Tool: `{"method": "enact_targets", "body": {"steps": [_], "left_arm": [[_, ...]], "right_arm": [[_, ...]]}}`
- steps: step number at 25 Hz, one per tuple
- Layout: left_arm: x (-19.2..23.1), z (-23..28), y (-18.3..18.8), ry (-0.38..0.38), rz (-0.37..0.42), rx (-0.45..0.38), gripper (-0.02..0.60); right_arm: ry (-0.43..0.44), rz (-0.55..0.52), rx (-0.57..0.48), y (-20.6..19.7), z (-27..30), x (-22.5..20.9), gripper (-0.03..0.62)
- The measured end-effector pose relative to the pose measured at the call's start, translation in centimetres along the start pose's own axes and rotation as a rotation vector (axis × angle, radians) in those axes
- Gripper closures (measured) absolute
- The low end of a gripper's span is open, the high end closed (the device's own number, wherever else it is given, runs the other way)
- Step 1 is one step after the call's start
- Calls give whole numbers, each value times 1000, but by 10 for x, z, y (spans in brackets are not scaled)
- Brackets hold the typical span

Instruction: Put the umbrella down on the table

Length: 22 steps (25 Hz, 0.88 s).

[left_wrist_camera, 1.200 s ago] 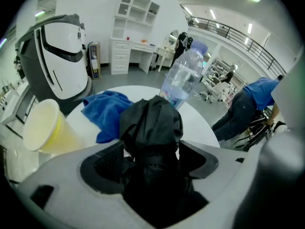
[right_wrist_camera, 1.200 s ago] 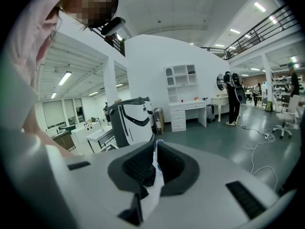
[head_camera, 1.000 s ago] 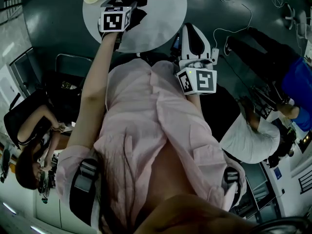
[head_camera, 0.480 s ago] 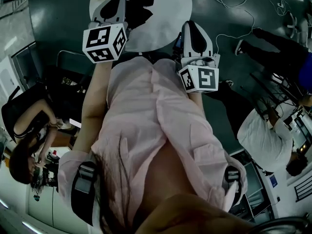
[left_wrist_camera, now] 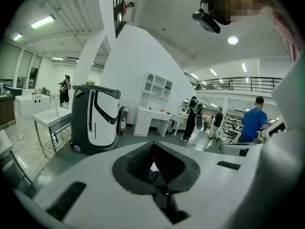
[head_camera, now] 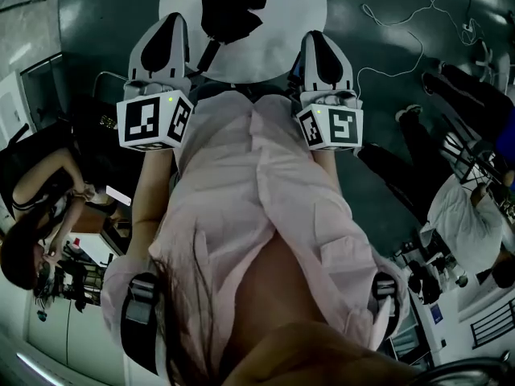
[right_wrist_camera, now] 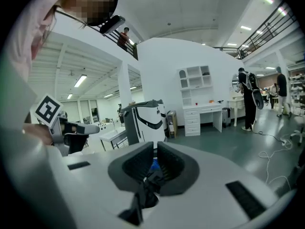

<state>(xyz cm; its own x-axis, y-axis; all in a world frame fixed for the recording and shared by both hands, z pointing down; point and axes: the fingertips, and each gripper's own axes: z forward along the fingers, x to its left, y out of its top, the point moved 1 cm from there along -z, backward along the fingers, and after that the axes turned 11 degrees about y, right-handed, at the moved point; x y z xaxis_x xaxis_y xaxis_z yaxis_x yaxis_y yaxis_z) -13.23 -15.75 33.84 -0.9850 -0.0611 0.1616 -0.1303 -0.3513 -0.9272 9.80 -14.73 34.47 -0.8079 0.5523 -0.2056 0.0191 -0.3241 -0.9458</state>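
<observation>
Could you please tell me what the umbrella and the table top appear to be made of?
Umbrella: black matte fabric, probably a woven synthetic. It lies slumped in soft, uneven folds, and a limp strap trails off it.
Table: a hard, smooth white top, perhaps laminate or painted board. The surface is even and has a clean round edge, but the exact material can't be told from above.

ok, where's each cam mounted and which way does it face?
Head view: on the person's head, steeply down; shows pink shirt, left gripper, right gripper, table with umbrella.
Left gripper view: on left gripper, along its jaws, into the hall; shirt at top right.
Right gripper view: on right gripper, same way; shirt top left, left gripper beside it.
Shared: both gripper views catch the black-and-white machine.
</observation>
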Motion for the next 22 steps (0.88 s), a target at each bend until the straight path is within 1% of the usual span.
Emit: {"method": "enact_targets", "body": {"steps": [4, 9, 13, 19, 22], "left_arm": [[9, -24, -6, 42, -27, -1, 561], [10, -45, -3, 82, -57, -37, 561], [5, -50, -6, 84, -64, -42, 561], [-1, -46, -10, 69, -67, -34, 561], [-1, -44, -11, 64, -69, -31, 561]], "right_arm": [[23, -9, -2, 0, 2, 6, 551], [54, -26, -4, 3, 4, 14, 551], [76, -40, -5, 3, 6, 18, 551], [117, -76, -5, 6, 9, 26, 552], [124, -84, -1, 5, 10, 27, 552]]}}
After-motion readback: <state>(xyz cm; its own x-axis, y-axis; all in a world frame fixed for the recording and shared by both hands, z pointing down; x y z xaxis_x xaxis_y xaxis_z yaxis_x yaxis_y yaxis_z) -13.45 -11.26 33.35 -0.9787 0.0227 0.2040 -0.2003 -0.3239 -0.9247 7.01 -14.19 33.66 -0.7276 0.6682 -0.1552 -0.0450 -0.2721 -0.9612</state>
